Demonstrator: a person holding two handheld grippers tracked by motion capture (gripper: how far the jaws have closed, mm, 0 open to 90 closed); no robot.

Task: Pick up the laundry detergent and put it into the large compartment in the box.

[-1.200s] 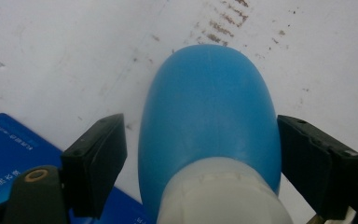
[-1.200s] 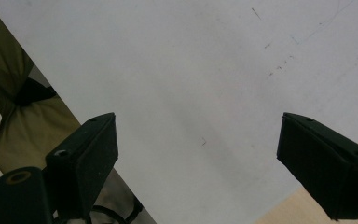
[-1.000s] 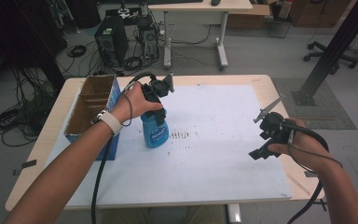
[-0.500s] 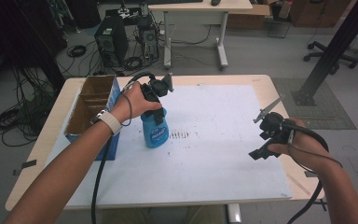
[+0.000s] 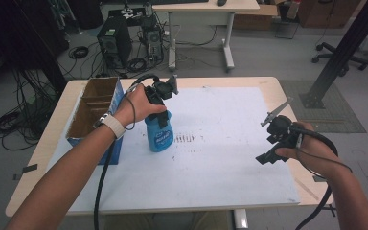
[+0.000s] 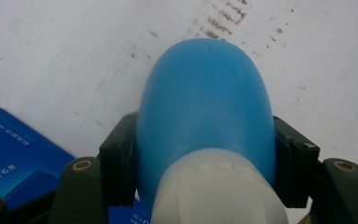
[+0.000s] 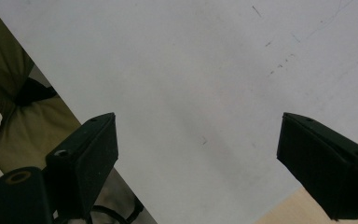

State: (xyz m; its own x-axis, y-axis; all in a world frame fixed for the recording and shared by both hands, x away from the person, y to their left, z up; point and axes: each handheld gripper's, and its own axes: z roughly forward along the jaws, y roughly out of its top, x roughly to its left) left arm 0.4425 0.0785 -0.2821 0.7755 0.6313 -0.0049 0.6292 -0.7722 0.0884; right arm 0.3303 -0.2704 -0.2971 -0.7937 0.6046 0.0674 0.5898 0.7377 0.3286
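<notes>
Left gripper [image 5: 159,96] has just been closing and now pinches the blue spray bottle [image 5: 159,133] at its shoulder; in the left gripper view both pads [image 6: 117,163] press its sides below the white cap [image 6: 219,186]. Bottle stands upright on the white sheet [image 5: 220,158], left of centre. Open cardboard box [image 5: 93,108] with blue sides sits just beside it at the counter [image 5: 43,148] edge, tight on that side. Right gripper [image 5: 273,139] hangs over the sheet's right edge, well apart, jaws spread wide, nothing between. Sheet has dark scuff marks [image 5: 184,139] beside the bottle. Beyond: PC tower [image 5: 115,45], cables on the floor, another desk [image 5: 206,7].
</notes>
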